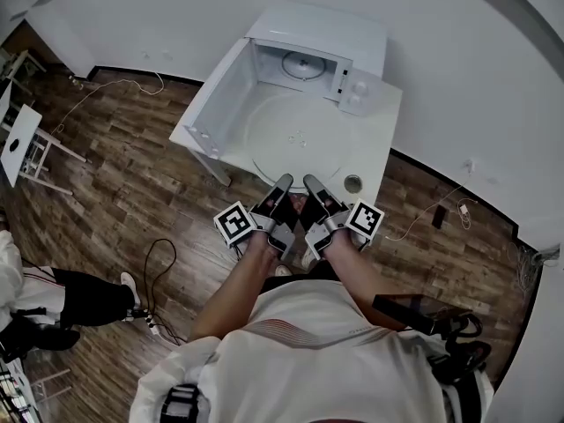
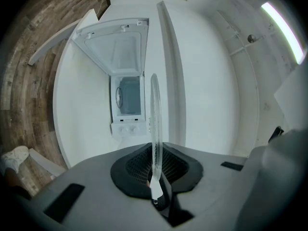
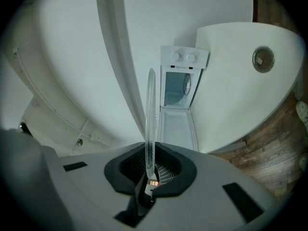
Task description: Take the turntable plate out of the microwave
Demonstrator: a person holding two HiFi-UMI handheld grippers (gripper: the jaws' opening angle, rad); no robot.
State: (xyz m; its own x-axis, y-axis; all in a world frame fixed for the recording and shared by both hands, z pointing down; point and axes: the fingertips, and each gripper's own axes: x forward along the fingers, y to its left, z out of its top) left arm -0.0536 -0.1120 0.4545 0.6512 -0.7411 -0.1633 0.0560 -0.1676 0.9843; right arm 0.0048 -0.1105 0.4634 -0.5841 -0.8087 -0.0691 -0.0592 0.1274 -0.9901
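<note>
The clear glass turntable plate [image 1: 298, 136] hangs level over the white table [image 1: 381, 126], outside and in front of the white microwave [image 1: 339, 38]. The microwave's door [image 1: 216, 95] is swung open to the left, and a roller ring [image 1: 304, 64] lies in the cavity. My left gripper [image 1: 284, 184] and right gripper [image 1: 313, 183] are both shut on the plate's near rim, side by side. Seen edge-on, the plate [image 2: 155, 119] runs into the left gripper [image 2: 155, 179]. In the right gripper view the plate [image 3: 150, 114] is likewise clamped by the right gripper [image 3: 150, 177].
A round cable hole [image 1: 352, 183] sits in the table's near right corner. Wooden floor surrounds the table, with cables [image 1: 159, 263] on it. A person's legs [image 1: 84, 296] are at the left, and a white stand [image 1: 22, 144] is further left. White walls lie behind the microwave.
</note>
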